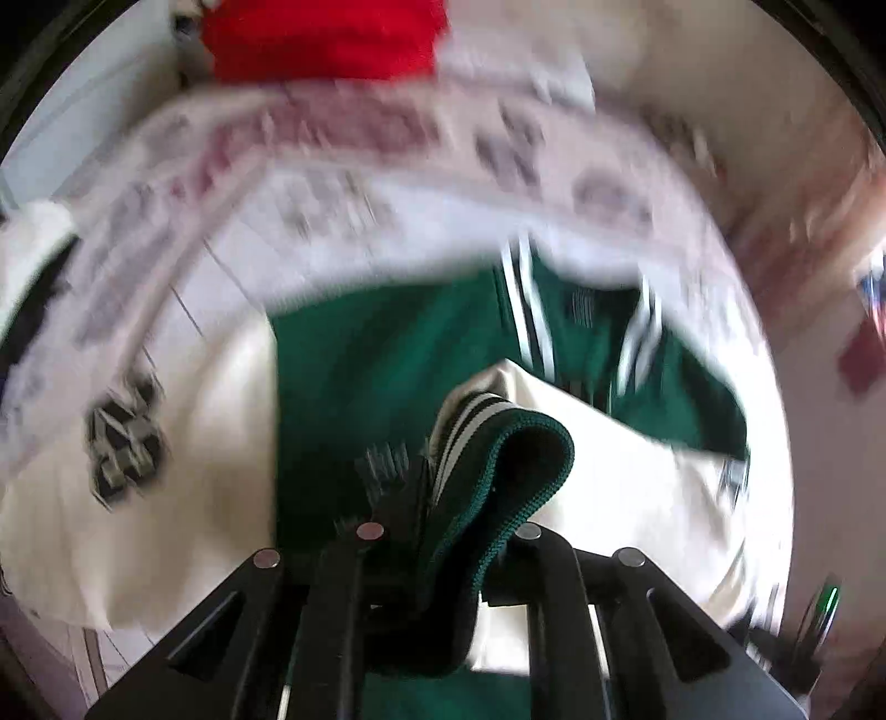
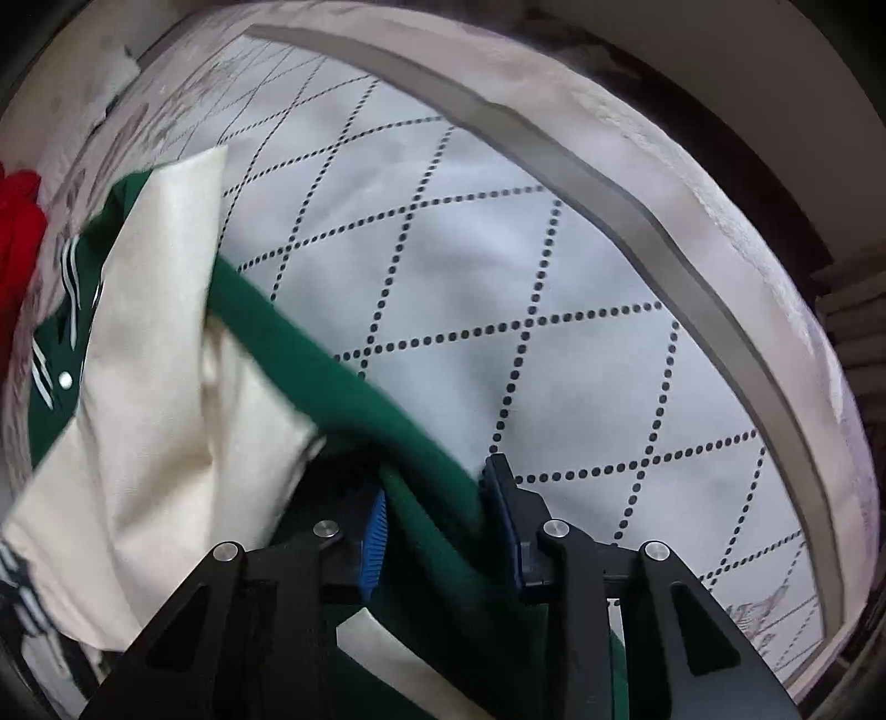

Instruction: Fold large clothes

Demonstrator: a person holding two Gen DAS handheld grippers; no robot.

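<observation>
While pinching the jacket (image 1: pixel 376 376) at two points, leaves it far from folded. Shows its green body open and creased on the bed, striped trim near the collar end, one cream sleeve (image 1: pixel 609 471) thrown slantwise across the front.

Holds the ribbed cuff (image 1: pixel 498 459) of that sleeve in the left tool (image 1: pixel 437 498), pressed almost together on the knit, with the cuff doubled over one finger and raised off the green body. Takes a thick green roll of the jacket in the right tool (image 2: pixel 437 509); blue pads (image 2: pixel 375 531) sit on either side of it and touch the cloth, so reads as a pinch, not a spread stance. Cannot tell whether that roll is hem or side edge.

Judged on progress: early. No clean crease and no squared stack anywhere on the jacket; at most a first sleeve fold begun. Left to do, by this reading: bring both sleeves in over the chest, smooth the body flat, then fold the sides and close bottom to top.

Outward from the jacket: bed cover (image 2: pixel 498 277) with dotted diamond lines beneath it and stretching away past its green edge, with a grey trim strip (image 2: pixel 609 188) well beyond. Just past the collar end of the jacket, a blurred printed blanket (image 1: pixel 332 138). Farther off past that blanket, apart from the jacket, a red garment (image 1: pixel 326 39).
</observation>
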